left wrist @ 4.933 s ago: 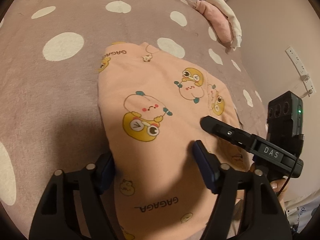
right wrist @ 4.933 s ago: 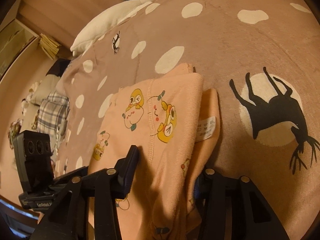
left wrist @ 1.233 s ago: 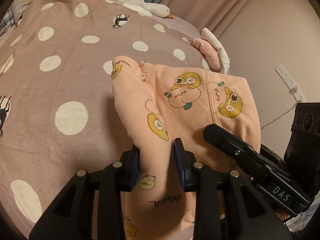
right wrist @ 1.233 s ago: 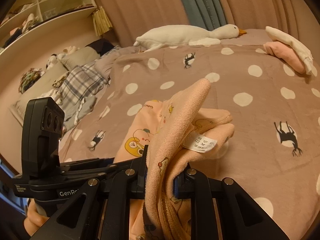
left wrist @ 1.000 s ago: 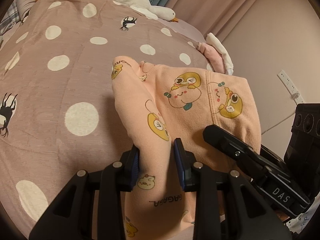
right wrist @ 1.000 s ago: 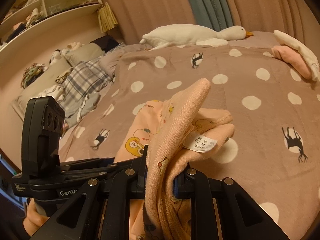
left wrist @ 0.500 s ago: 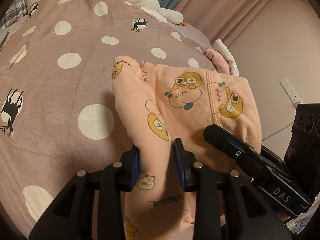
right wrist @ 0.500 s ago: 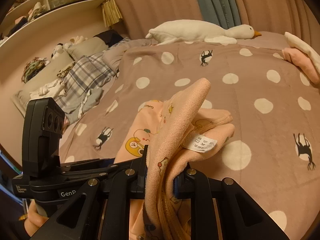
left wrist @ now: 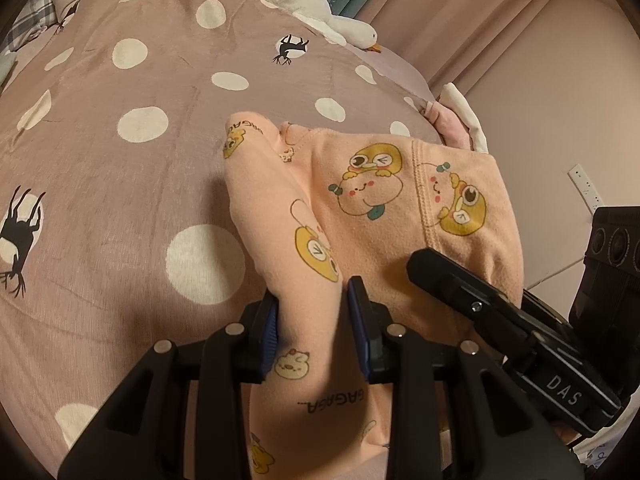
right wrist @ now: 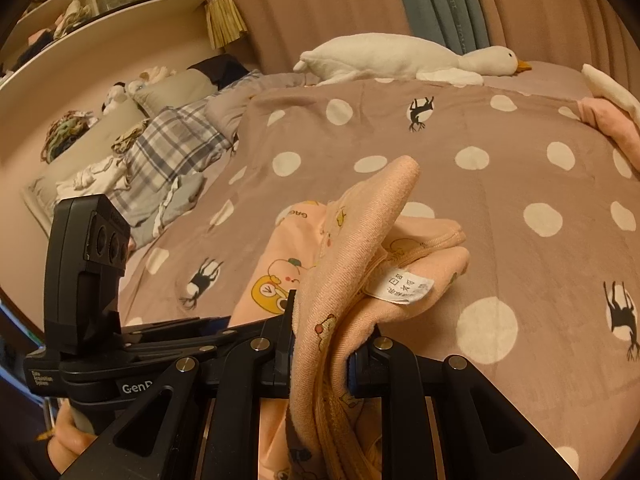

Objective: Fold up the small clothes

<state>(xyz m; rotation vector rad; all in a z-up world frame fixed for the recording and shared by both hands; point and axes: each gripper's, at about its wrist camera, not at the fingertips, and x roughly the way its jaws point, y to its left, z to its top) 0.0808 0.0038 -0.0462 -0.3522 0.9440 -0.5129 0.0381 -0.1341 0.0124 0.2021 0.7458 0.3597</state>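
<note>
The left gripper (left wrist: 312, 322) has its jaws clenched on a fold of the peach garment (left wrist: 400, 200), the cloth pinched between the two blue pads (left wrist: 269, 332) and rising ahead of them in a ridge. Left of these jaws lies the mauve bedspread (left wrist: 120, 200) with white dots and small black deer prints. Ahead of the jaws and to their right the garment spreads out flat, printed with yellow cartoon animals. Further right, one finger of the right gripper (left wrist: 448, 280) touches the cloth.

In the right wrist view, the left gripper's black camera block (right wrist: 88, 268) stands to the left of the jaws, with a hand (right wrist: 72, 436) under it. The right gripper (right wrist: 320, 356) also grips the garment: its jaws are closed on a thick bunched edge that stands up between them and curls forward. A white care label (right wrist: 402, 286) hangs just right of that bunch. Far ahead, a white plush goose (right wrist: 400, 60) lies at the far edge of the bed.
</note>
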